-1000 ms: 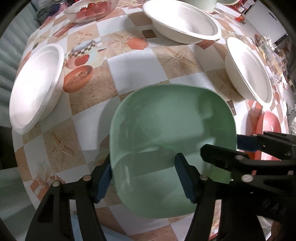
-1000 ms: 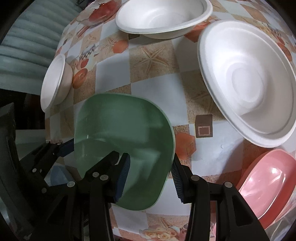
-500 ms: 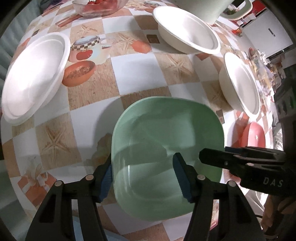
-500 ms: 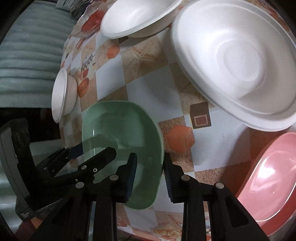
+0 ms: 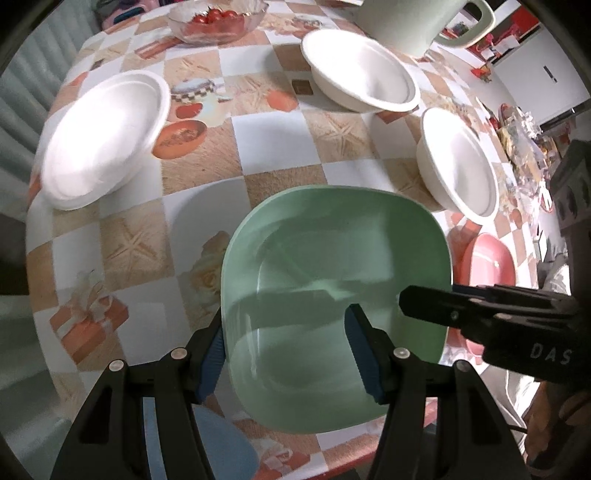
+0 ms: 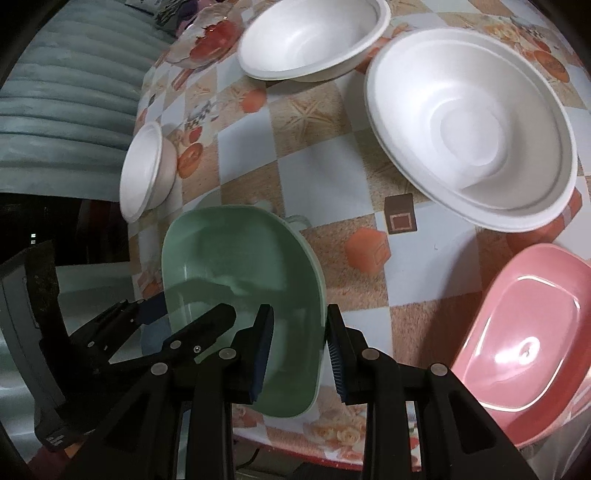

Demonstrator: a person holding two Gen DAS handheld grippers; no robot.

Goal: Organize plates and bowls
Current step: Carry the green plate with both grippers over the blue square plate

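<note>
While both tools hold the same dish, the lift wants to stay even so it does not twist out of either grip.

Left wrist view: left hand-held gripper is clenched on the near left rim of the green square bowl, one pad outside the wall, one inside. Bowl sits tilted over the near edge of the tabletop, seemingly just off the patterned cloth. Right tool's black fingers reach in from the right over the bowl's right side. Judgement: raise both hands together, keep the rim level, don't squeeze harder.

Around it: white bowl far left, second white bowl at the back, third white bowl right, all apart from the green one. Pink bowl lies just beyond its right edge, a likely stacking spot. Glass dish of tomatoes and a pale green jug stand at the far edge.

Right wrist view: right hand-held gripper pinches the green bowl's right wall, jaws closed on it. Pink bowl sits near right, with bare cloth between. The big white bowl behind is nearest a swing that way; carry low but clear of rims.
</note>
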